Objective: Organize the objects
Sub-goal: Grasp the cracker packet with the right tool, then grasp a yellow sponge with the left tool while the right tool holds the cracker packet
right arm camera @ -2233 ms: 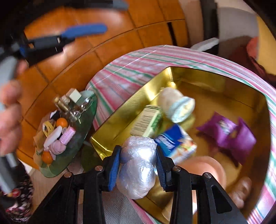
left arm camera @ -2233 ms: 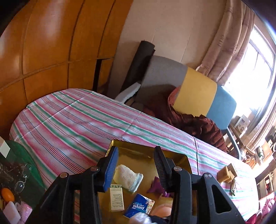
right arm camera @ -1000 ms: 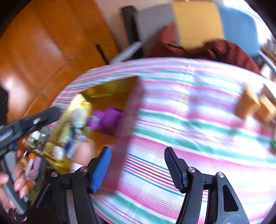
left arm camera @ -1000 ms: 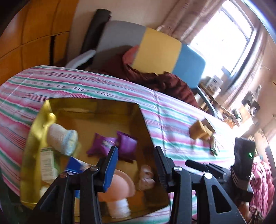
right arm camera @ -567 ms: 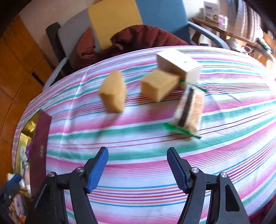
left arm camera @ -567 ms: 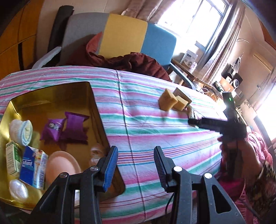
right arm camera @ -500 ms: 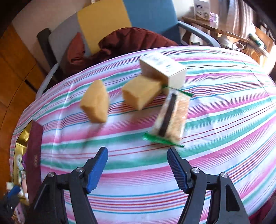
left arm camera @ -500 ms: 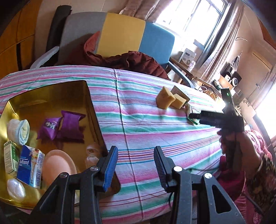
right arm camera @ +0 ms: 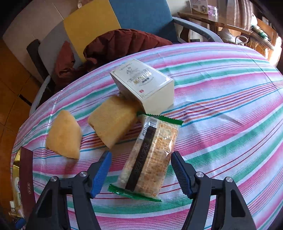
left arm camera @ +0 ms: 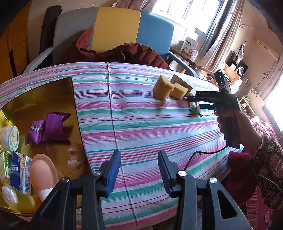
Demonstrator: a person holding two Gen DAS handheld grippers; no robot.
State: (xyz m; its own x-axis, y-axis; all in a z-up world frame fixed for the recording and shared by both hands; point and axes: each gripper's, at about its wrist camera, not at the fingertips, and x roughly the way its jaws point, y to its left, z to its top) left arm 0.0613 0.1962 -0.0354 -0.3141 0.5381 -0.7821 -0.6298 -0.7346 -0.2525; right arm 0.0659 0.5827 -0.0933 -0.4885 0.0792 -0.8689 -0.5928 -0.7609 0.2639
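The right gripper [right arm camera: 140,173] stands wide, its fingers either side of a clear cracker pack [right arm camera: 150,157] with green ends, not touching it; whether the tips rest on the cloth cannot be told. Just beyond the pack lie two yellow sponges [right arm camera: 113,122], one at the far left [right arm camera: 64,134], and a cream box [right arm camera: 143,85] leaning on the nearer sponge; the box print is too small to read. In the left view the pack is mostly hidden behind the right gripper [left arm camera: 199,101], with only a green corner showing.

The left gripper [left arm camera: 139,169] is also wide and holds nothing, over bare striped cloth [left arm camera: 138,120] well short of the sponges. To its left sits a gold tray [left arm camera: 53,92], cut off by the frame edge. In it: two purple packets [left arm camera: 46,129], a rolled white cloth [left arm camera: 9,137], a blue tissue pack [left arm camera: 19,174], a green carton at the very edge [left arm camera: 3,166], a pink rounded thing [left arm camera: 42,175] and a clear-wrapped lump [left arm camera: 8,194]. The shapes on the tray's inner wall read as reflections.

Beyond the table stands a grey, yellow and blue chair [left arm camera: 116,33] with a maroon jacket [left arm camera: 123,54] on it, then a bright window [left arm camera: 192,12] with curtains.
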